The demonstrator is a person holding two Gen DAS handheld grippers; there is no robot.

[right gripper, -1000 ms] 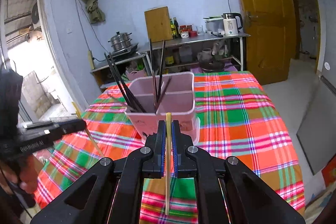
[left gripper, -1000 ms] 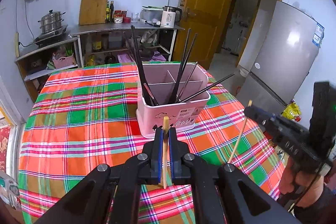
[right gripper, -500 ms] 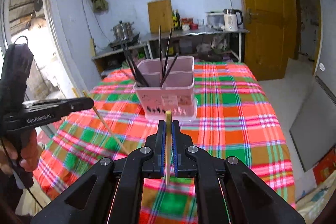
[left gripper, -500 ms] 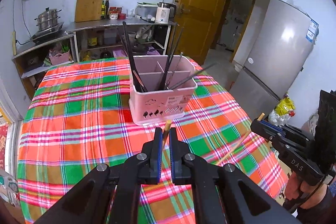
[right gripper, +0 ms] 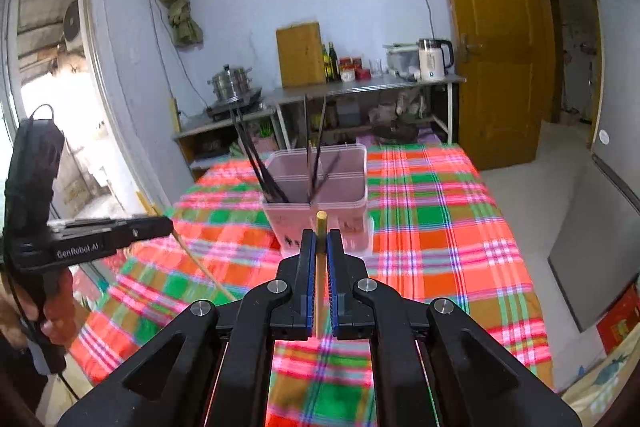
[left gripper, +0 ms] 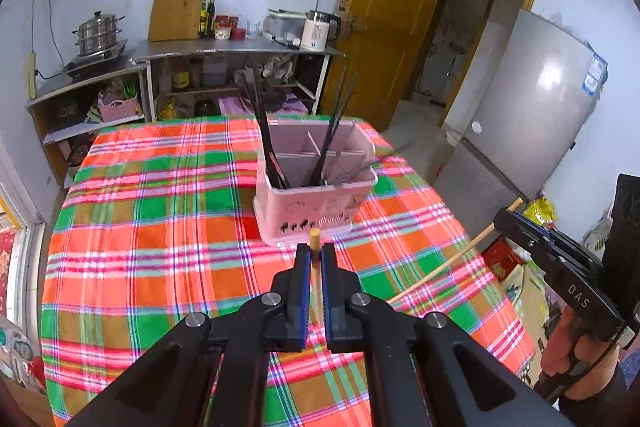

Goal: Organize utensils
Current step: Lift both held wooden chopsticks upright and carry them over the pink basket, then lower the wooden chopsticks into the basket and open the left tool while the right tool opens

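tongs, two: left tongs (left gripper: 315, 259) and right tongs (right gripper: 321, 247) (one wooden chopstick (left gripper: 315, 239) each).

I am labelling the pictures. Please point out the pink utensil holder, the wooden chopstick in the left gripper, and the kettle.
pink utensil holder (left gripper: 314, 205): left wrist view, front wall.
wooden chopstick (left gripper: 314, 238): left wrist view, top end.
kettle (right gripper: 431, 65): right wrist view, white body.

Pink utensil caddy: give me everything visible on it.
The pink utensil caddy is a boxy container of plastic look, standing upright on the plaid tablecloth. Thin inner walls split it into several compartments. Small dark printed figures run along its lower front. Dark chopsticks lean in it, one bunch at the left, others toward the middle, and their ends rise above the rim. Neither tool touches it.
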